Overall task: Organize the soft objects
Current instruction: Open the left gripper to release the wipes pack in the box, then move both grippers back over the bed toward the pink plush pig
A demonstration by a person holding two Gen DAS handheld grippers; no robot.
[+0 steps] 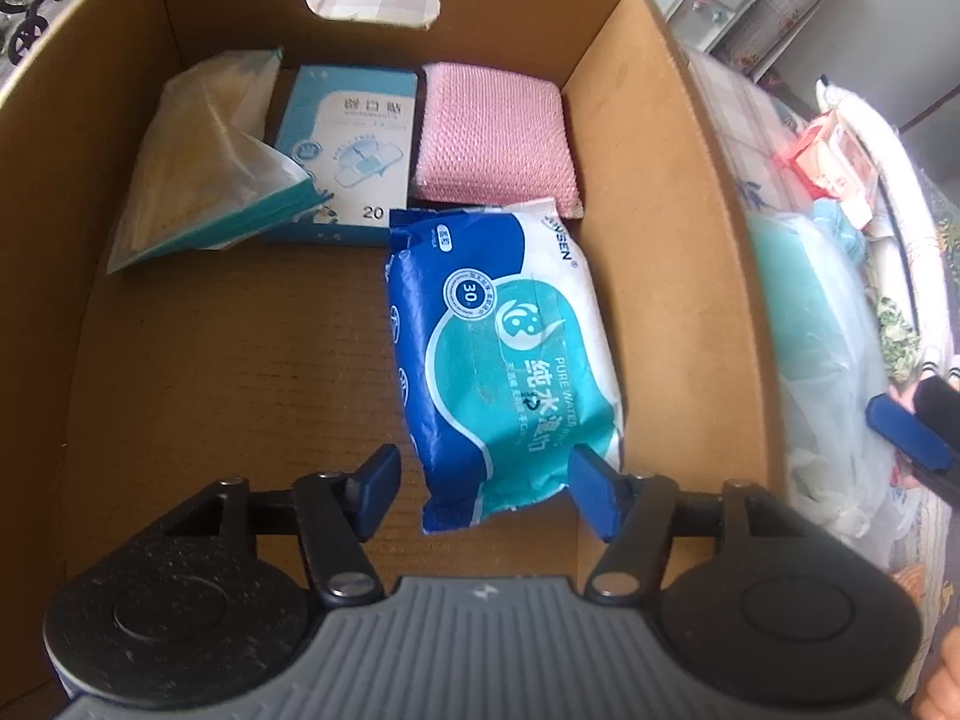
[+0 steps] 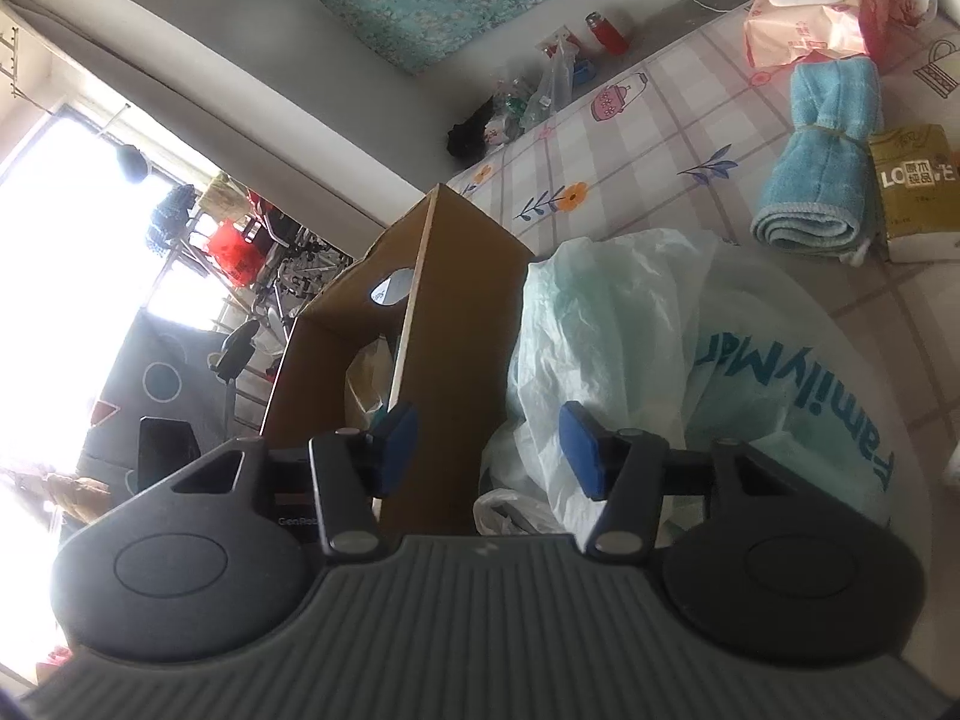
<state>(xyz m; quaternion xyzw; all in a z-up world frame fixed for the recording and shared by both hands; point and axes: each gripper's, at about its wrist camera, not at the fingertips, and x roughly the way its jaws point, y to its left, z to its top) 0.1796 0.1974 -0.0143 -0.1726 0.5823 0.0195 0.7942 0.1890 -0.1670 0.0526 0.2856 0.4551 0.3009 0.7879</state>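
My left gripper (image 1: 486, 495) points down into a cardboard box (image 1: 660, 228), open. The near end of a blue and white wet wipes pack (image 1: 504, 348) lies between its fingers on the box floor, and the left pad stands clear of the pack. Further in lie a pink sponge cloth (image 1: 495, 132), a blue plaster box (image 1: 351, 150) and a clear zip bag (image 1: 204, 162). My right gripper (image 2: 489, 450) is open with nothing in it, beside the box (image 2: 456, 312) and over a pale plastic bag (image 2: 630, 324). One of its blue fingers (image 1: 906, 438) shows in the left wrist view.
On the patterned tablecloth (image 2: 660, 138) beyond the bag lie a rolled blue towel (image 2: 822, 168), a pink wipes pack (image 2: 810, 6) and a yellow tissue pack (image 2: 912, 192). The left half of the box floor (image 1: 240, 360) is bare. Bottles and clutter stand past the table's far edge.
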